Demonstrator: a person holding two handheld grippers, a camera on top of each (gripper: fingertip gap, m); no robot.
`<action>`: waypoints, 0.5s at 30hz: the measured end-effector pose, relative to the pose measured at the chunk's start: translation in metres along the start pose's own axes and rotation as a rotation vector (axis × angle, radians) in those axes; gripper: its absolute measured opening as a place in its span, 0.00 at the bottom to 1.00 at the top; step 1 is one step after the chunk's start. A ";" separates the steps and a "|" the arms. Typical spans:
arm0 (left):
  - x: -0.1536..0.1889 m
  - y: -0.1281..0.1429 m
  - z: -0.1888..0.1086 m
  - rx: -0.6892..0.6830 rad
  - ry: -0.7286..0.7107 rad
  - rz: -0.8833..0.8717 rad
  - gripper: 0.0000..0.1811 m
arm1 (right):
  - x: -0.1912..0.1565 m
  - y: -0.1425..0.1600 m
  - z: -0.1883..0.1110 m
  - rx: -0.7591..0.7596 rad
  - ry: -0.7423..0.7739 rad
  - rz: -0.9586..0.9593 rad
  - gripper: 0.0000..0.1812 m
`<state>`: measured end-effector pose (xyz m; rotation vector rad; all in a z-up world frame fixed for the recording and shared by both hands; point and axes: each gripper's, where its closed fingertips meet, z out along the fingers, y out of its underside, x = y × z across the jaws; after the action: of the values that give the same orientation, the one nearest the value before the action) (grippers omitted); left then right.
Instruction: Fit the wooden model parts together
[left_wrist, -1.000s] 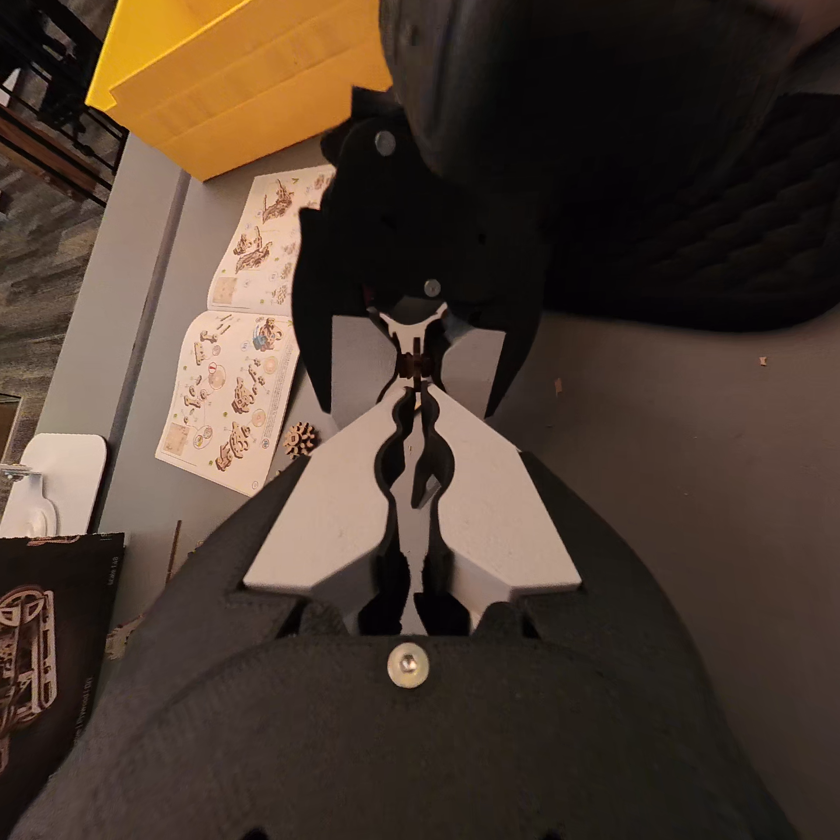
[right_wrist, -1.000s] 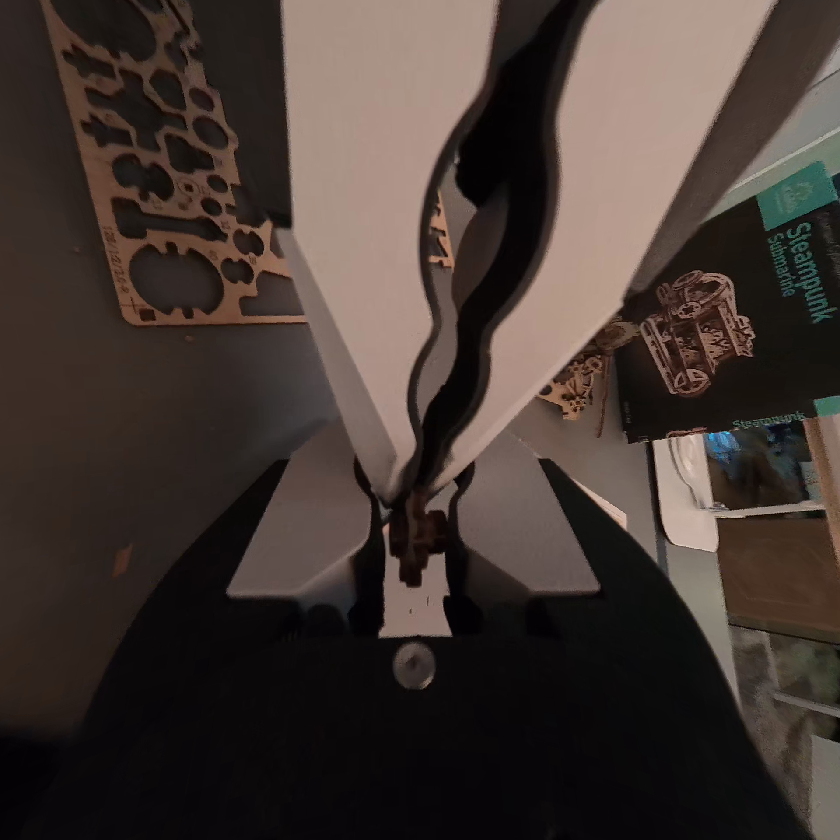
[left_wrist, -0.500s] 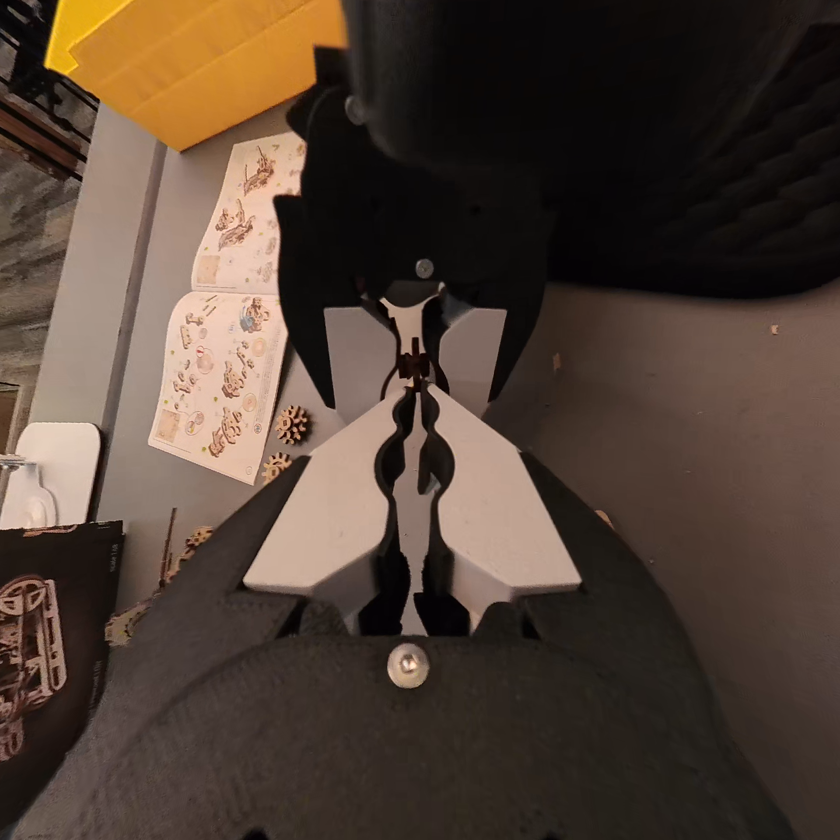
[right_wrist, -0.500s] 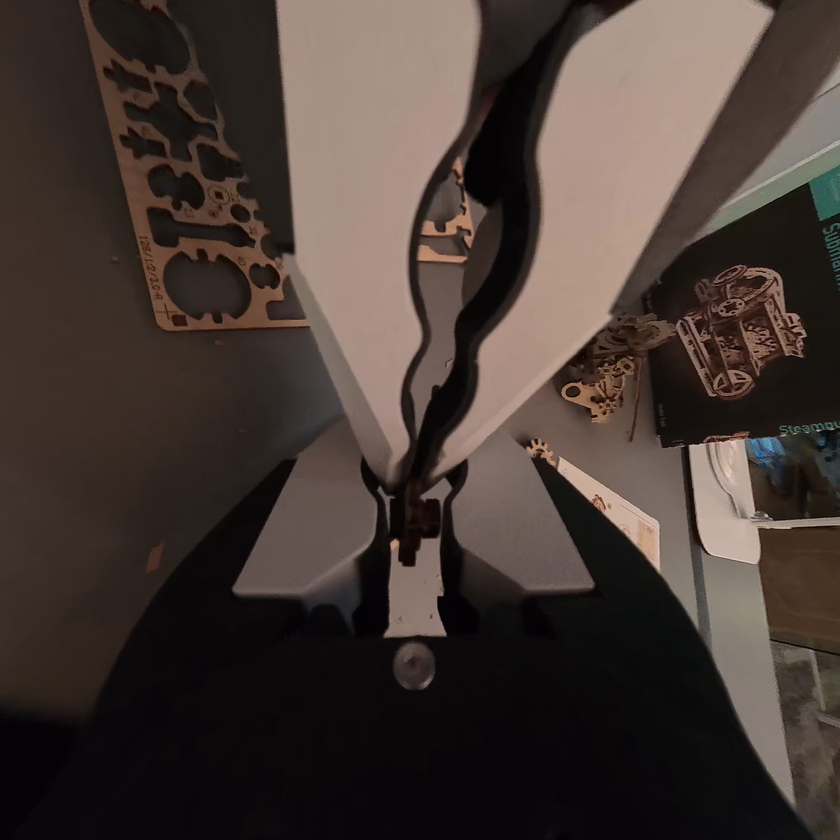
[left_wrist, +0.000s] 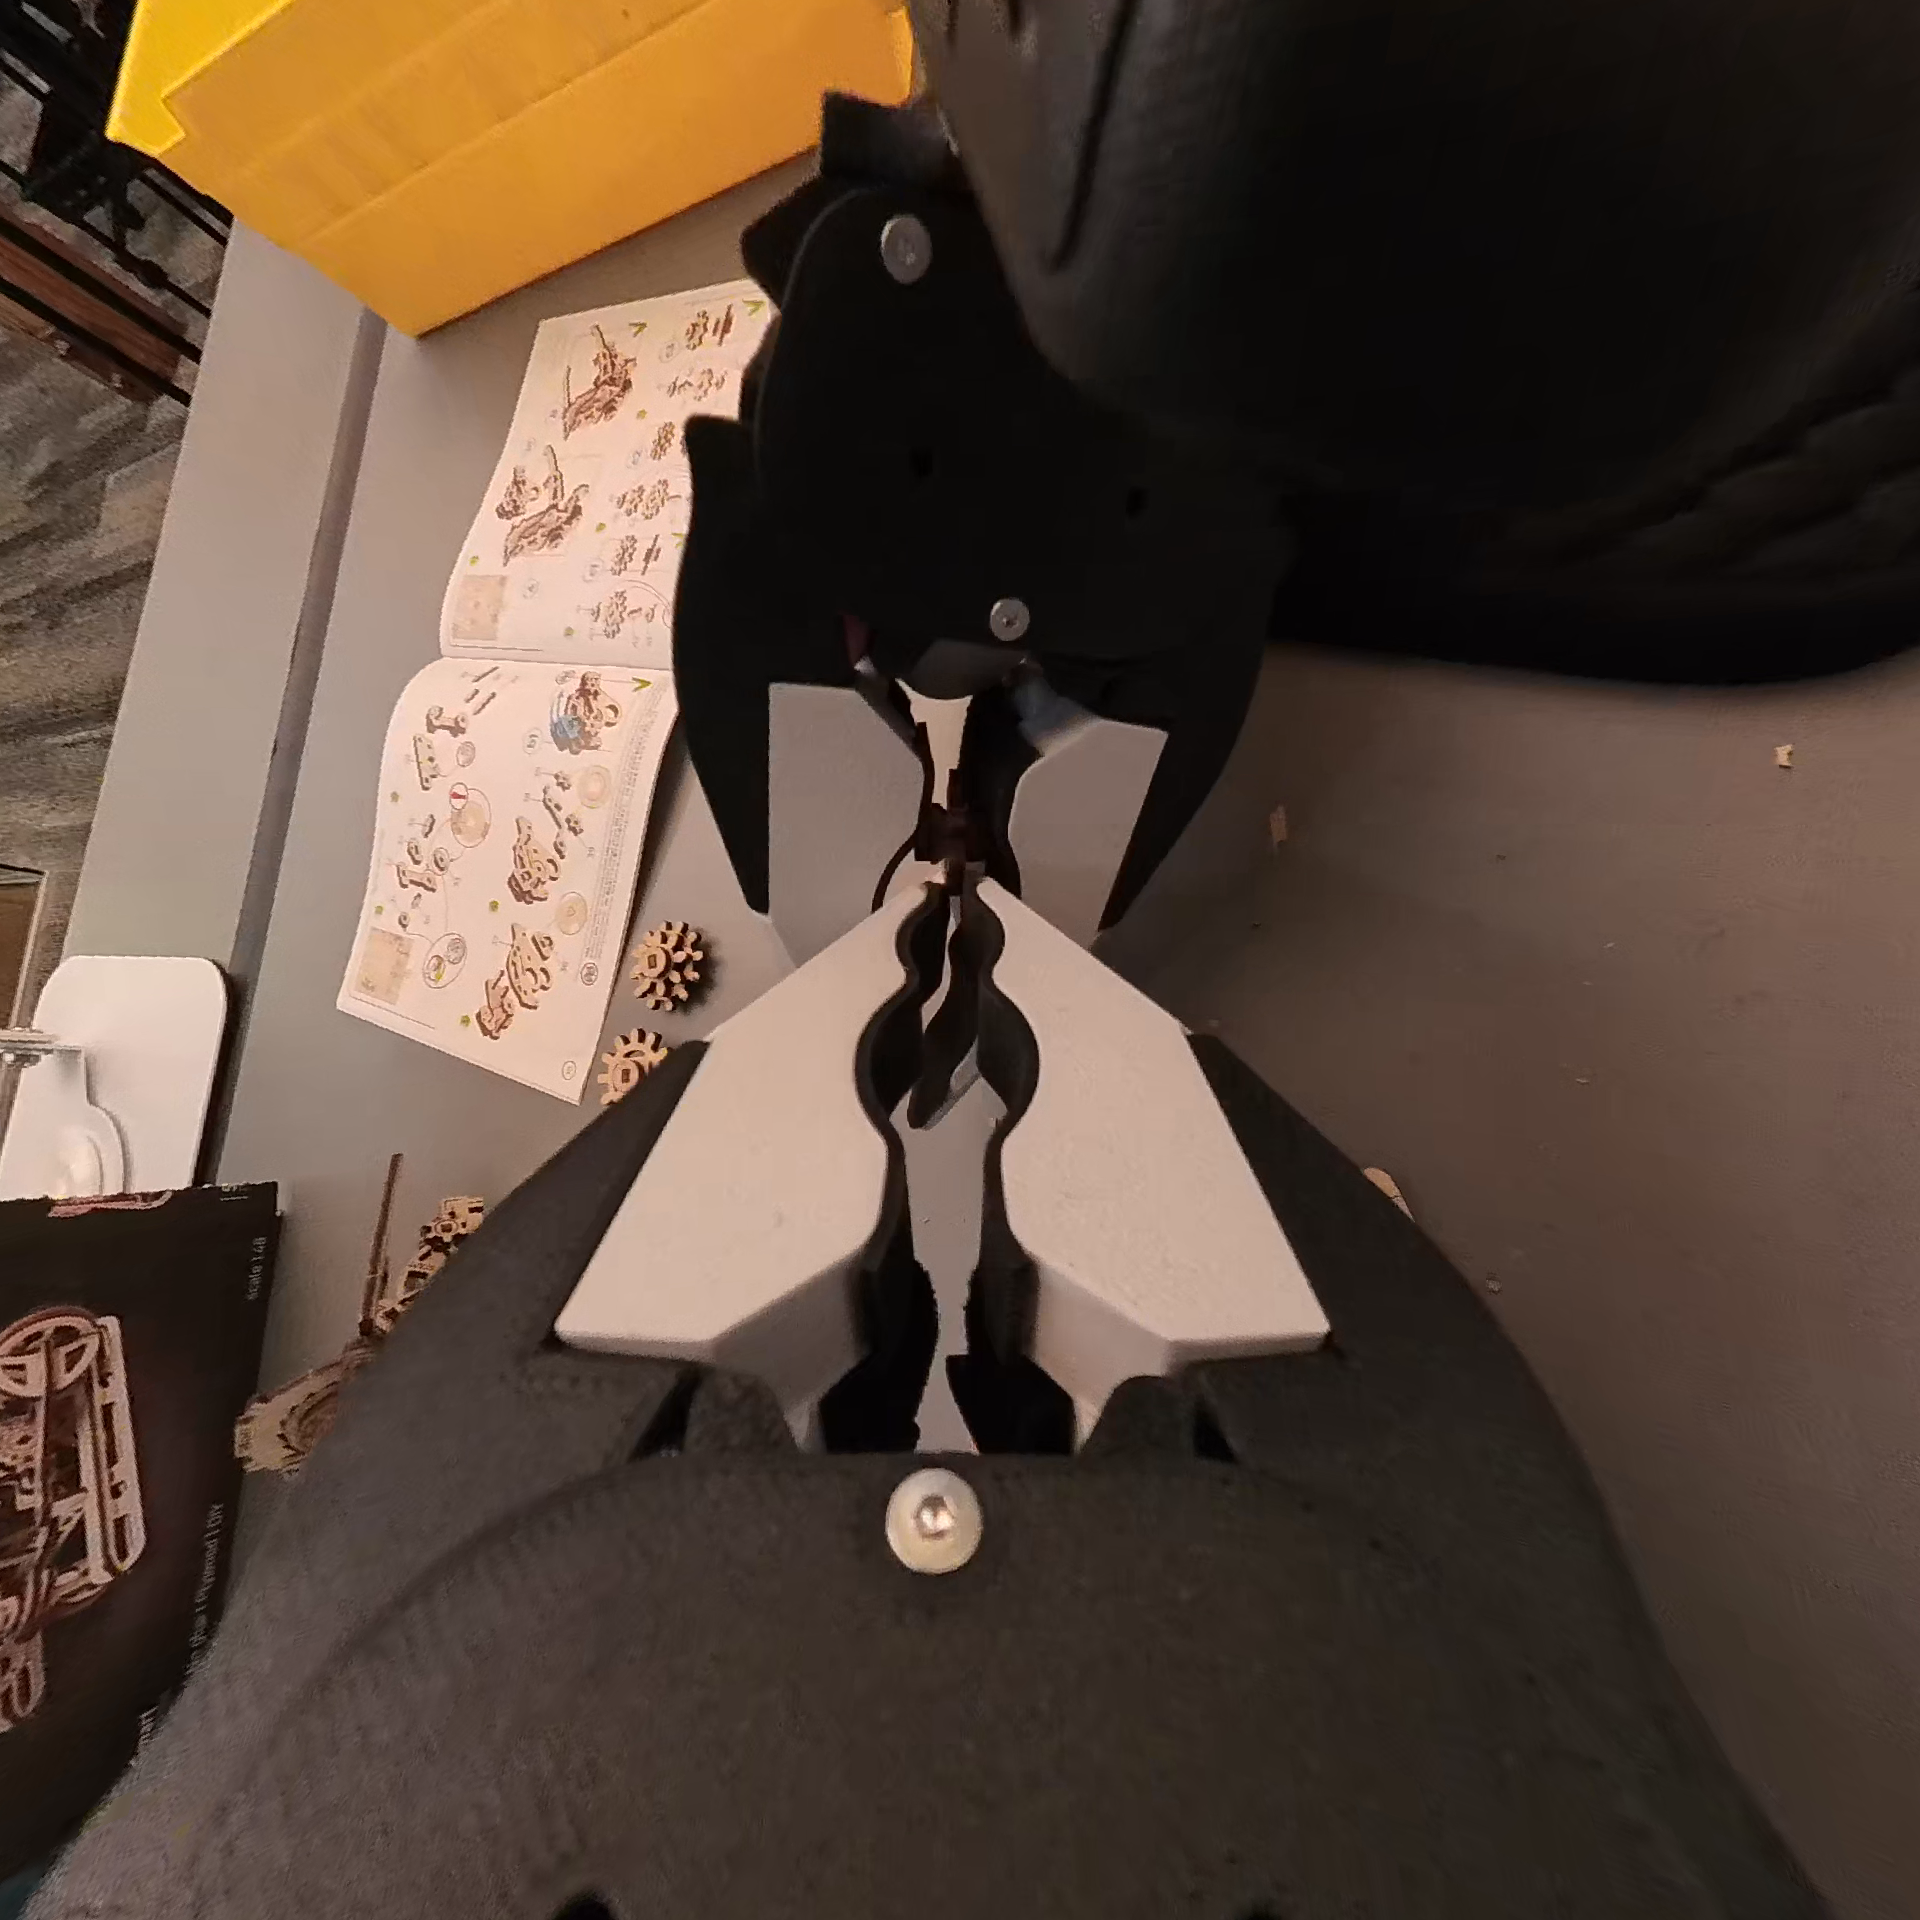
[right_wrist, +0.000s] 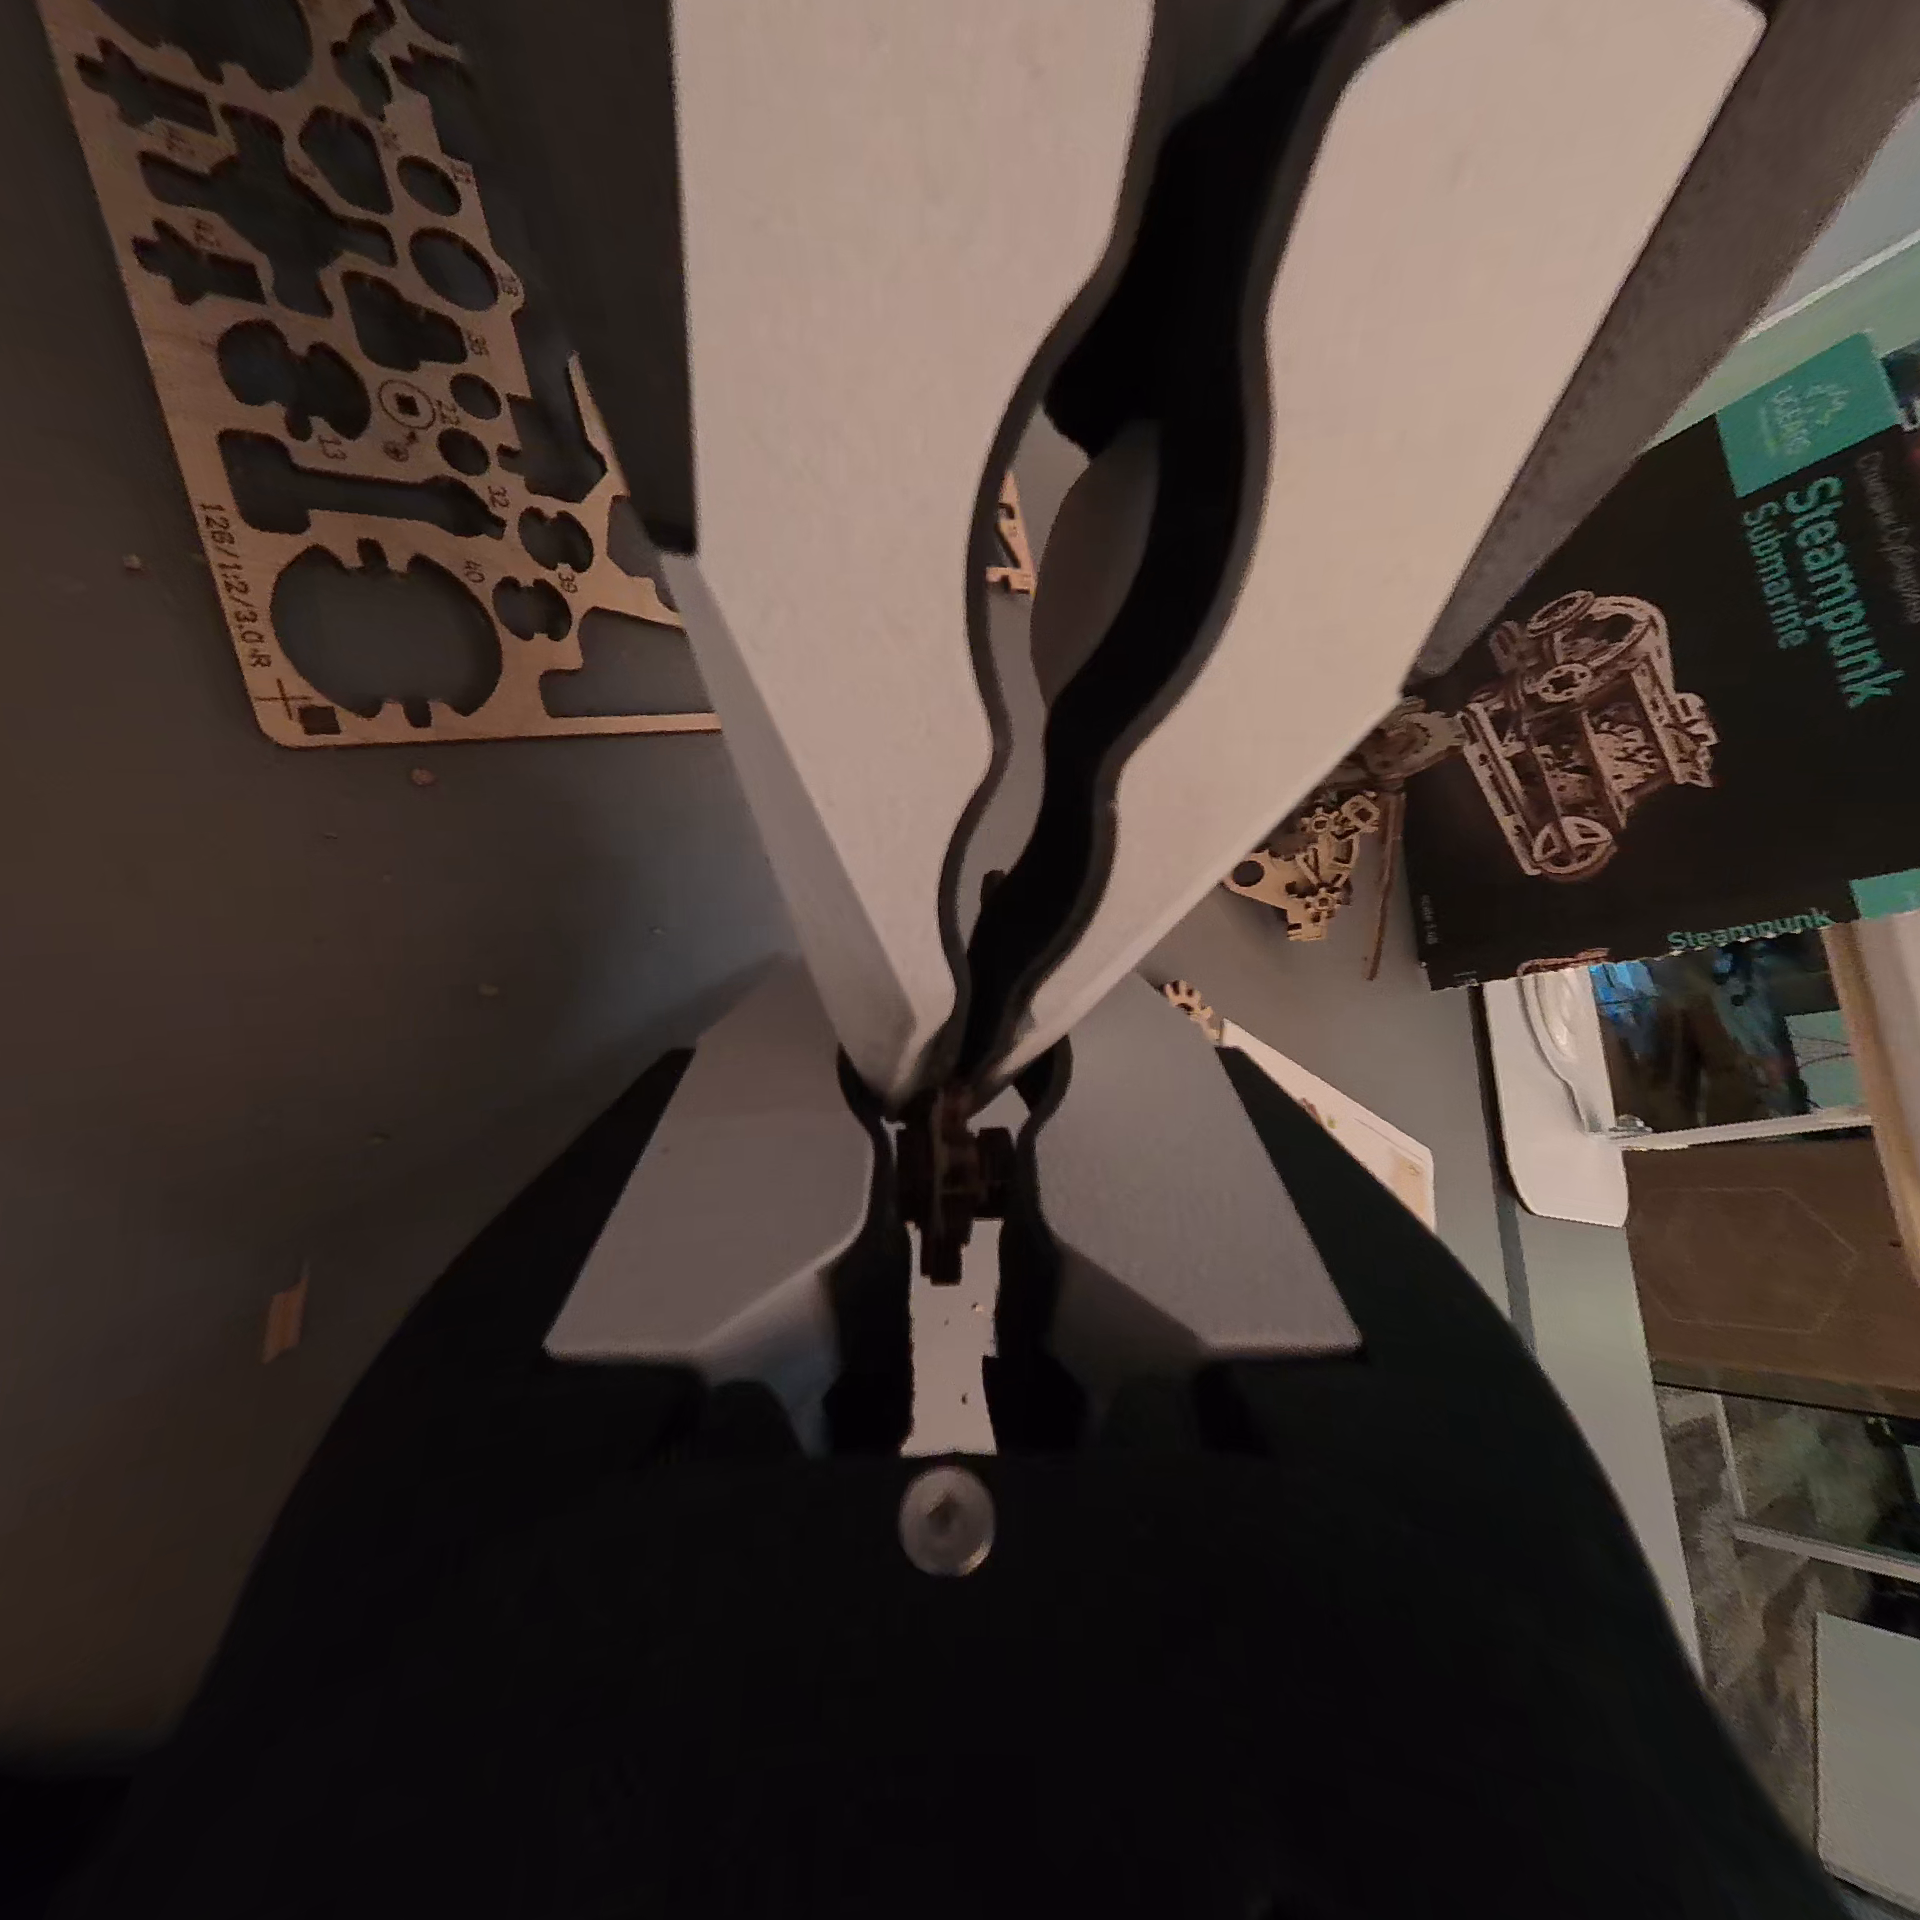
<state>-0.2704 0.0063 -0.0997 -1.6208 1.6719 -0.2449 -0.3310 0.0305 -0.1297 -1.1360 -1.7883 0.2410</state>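
Both grippers meet tip to tip above the grey table (left_wrist: 1558, 1039). In the left wrist view my left gripper (left_wrist: 951, 896) is shut, its white fingers (left_wrist: 769, 1143) pinched on a thin dark wooden piece. Facing it, my right gripper (left_wrist: 951, 800) grips a small dark wooden part (left_wrist: 948, 831) at the joint. In the right wrist view my right gripper (right_wrist: 951, 1101) is shut on that small toothed wooden part (right_wrist: 948, 1184). The left gripper (right_wrist: 961, 1070) comes down from above and presses its piece against it. How the two pieces interlock is hidden by the fingertips.
A punched-out wooden sheet (right_wrist: 343, 416) lies on the table. An open instruction booklet (left_wrist: 540, 686), two loose wooden gears (left_wrist: 668, 966), a yellow bin (left_wrist: 499, 135), a black kit box (right_wrist: 1662, 675) and a partly built wooden model (right_wrist: 1309, 862) lie nearby. A dark quilted garment (left_wrist: 1610, 416) fills the far side. The gap from one gripper's tips to the other's is roughly 6 cm.
Both grippers stay shut and tip to tip on the wooden pieces. The joined pair has swayed slightly over the table, so the background has shifted a little.
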 end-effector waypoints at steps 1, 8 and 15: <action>0.000 -0.001 -0.001 0.003 -0.001 0.000 0.01 | 0.001 -0.001 0.000 0.008 0.010 -0.003 0.05; 0.000 0.003 0.002 -0.018 -0.004 0.008 0.00 | -0.001 0.003 0.003 -0.028 -0.009 0.004 0.06; -0.003 -0.001 -0.002 0.006 -0.008 -0.008 0.00 | 0.003 0.000 0.001 -0.011 0.000 0.033 0.06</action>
<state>-0.2712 0.0080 -0.0972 -1.6223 1.6575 -0.2477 -0.3322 0.0325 -0.1283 -1.1738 -1.7740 0.2514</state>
